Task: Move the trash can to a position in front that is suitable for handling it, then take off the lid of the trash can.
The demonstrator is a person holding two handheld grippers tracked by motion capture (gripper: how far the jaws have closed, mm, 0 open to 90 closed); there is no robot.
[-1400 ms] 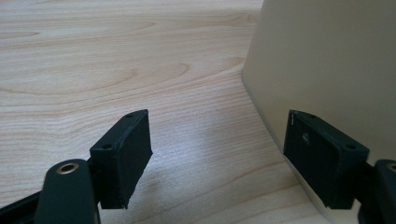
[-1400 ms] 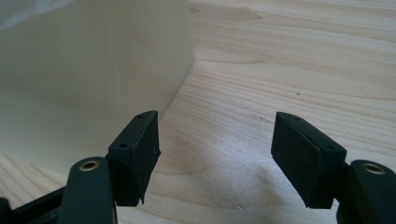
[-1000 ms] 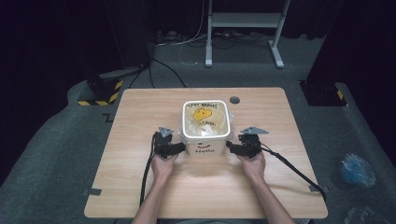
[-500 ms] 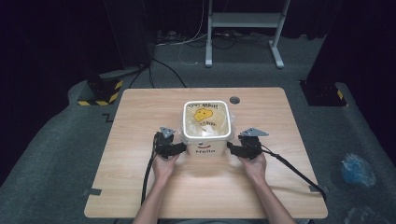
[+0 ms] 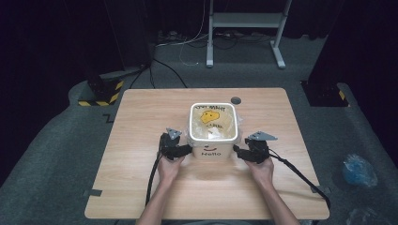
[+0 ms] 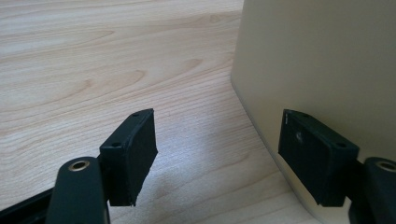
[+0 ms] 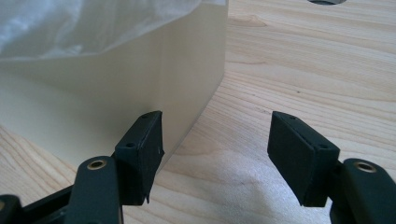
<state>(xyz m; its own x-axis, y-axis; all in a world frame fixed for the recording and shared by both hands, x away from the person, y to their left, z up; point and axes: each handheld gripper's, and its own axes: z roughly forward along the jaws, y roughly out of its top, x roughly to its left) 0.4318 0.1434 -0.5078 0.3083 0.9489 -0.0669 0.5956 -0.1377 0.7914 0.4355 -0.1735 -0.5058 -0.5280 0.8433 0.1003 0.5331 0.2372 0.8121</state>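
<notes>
A cream square bin [image 5: 211, 151] with "Hello" on its front stands mid-table, lined with a clear bag [image 5: 213, 123] that bears a yellow face print. My left gripper [image 5: 186, 150] lies at the bin's near left corner. In the left gripper view it is open [image 6: 224, 156], the bin wall [image 6: 322, 65] behind its right-hand pad [image 6: 313, 154], which I cannot tell touches it. My right gripper [image 5: 238, 151] lies at the near right corner. It is open [image 7: 219, 156], its jaws have just been closing a little, and only bare wood lies between them. The bin's corner [image 7: 187, 79] stands behind its left-hand pad [image 7: 144, 154].
The wooden table [image 5: 141, 117] has a round cable hole [image 5: 235, 100] behind the bin. On the floor are a metal stand [image 5: 244, 28] at the back, a yellow-and-black striped block [image 5: 101, 96] at the left and a blue bag [image 5: 359, 169] at the right. Cables trail from both grippers over the near edge.
</notes>
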